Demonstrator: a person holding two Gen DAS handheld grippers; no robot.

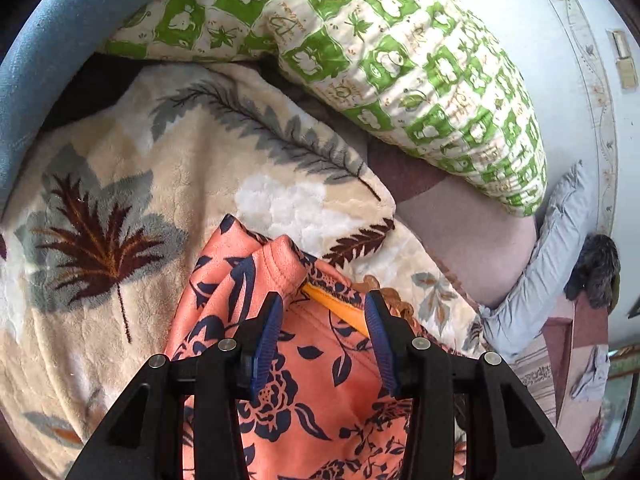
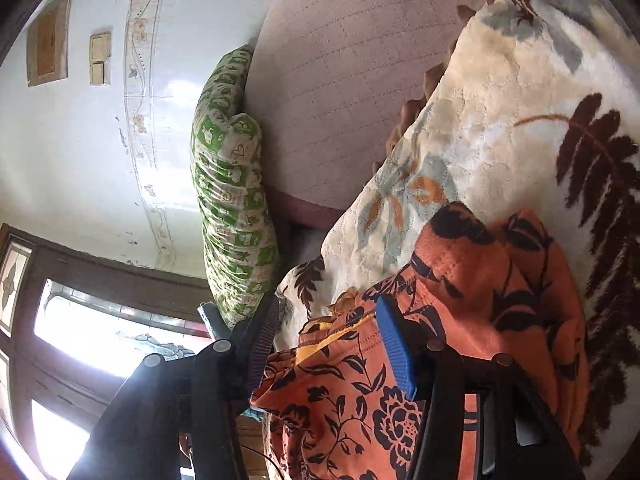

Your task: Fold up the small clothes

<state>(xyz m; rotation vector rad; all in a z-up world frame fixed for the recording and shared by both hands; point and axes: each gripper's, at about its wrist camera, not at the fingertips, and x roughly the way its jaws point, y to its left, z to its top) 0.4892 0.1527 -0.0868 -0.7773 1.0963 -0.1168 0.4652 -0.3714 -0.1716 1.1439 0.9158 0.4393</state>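
An orange garment with a dark blue flower print [image 1: 312, 376] lies bunched on a cream leaf-patterned blanket [image 1: 132, 208]. A yellow inner edge shows at its top fold. My left gripper [image 1: 325, 316] is open just above the garment, its blue pads either side of the cloth, not clamped. In the right wrist view the same garment [image 2: 460, 320] lies folded over on the blanket [image 2: 500, 120]. My right gripper [image 2: 328, 320] is open over the garment's near edge, with the cloth between and under its fingers.
A green and white patterned pillow [image 1: 400, 60] lies against the white wall [image 1: 580, 8] and shows in the right wrist view [image 2: 232, 208]. A pink quilted sheet [image 2: 340, 80] covers the bed. A grey cloth [image 1: 536, 272] lies at the right. A window [image 2: 80, 340] is at the lower left.
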